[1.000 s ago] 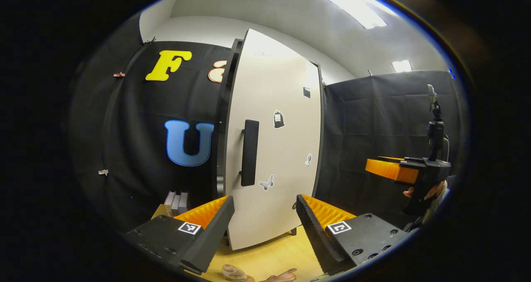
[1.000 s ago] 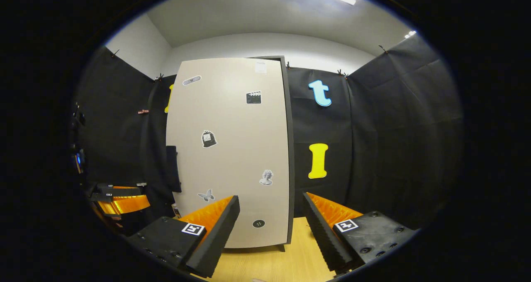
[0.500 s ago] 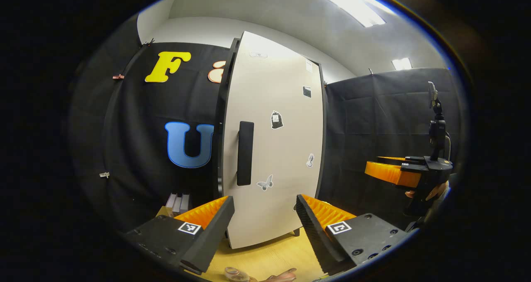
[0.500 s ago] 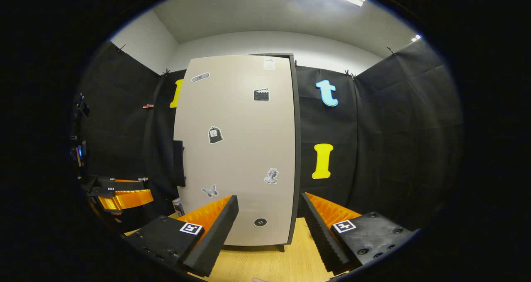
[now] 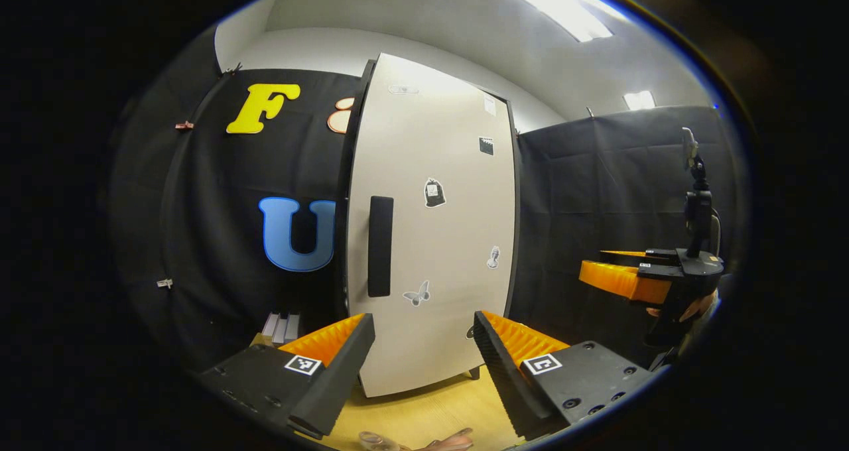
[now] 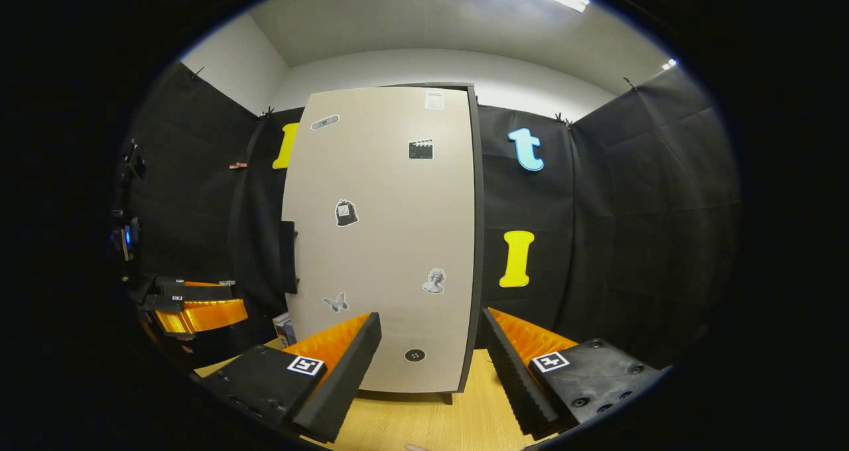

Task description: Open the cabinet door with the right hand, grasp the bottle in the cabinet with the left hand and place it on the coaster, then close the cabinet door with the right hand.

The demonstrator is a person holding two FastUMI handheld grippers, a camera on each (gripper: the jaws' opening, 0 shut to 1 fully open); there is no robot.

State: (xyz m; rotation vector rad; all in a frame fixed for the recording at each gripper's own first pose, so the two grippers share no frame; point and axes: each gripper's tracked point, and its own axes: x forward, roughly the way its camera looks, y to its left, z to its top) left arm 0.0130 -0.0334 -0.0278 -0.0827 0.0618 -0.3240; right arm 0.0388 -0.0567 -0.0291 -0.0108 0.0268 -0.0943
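Apparently the cabinet door (image 6: 381, 239) is sitting flush, so the right gripper (image 6: 431, 365), jaws standing apart and empty like the left gripper (image 5: 424, 365), is needing only a clean retreat; bottle and coaster I cannot tell

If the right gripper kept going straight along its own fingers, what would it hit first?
Most likely the cabinet door: the open right gripper points at its lower panel, well right of the handle. Nothing shows in between, though depth is hard to judge.
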